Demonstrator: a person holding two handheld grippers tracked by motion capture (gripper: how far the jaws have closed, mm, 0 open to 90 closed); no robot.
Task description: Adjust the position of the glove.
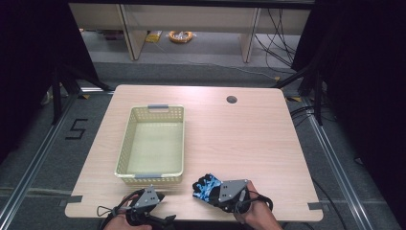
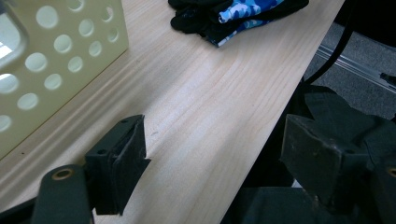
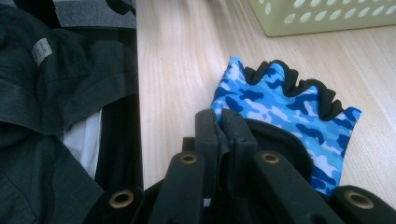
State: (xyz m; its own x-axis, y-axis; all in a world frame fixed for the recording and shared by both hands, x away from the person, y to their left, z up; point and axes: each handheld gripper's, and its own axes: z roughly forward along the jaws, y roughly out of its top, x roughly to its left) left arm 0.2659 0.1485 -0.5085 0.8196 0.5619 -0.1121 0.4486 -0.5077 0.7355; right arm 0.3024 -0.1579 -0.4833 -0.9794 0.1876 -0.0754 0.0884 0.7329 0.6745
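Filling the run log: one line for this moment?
right gripper: shut on glove | left gripper: open | basket: empty

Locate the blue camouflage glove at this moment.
In the high view, the blue camouflage glove lies near the table's front edge, right of the basket, pinched in the right gripper.

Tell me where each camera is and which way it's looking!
High view: sits above the person's side, looking forward and down at the table, basket, both hands and each claw.
Left gripper view: rides the left claw, open, looking along the near table edge toward the glove.
Right gripper view: rides the right claw, shut on the blue camouflage glove; the person's dark clothing shows left.
Shared: the glove and basket appear in both claw views.
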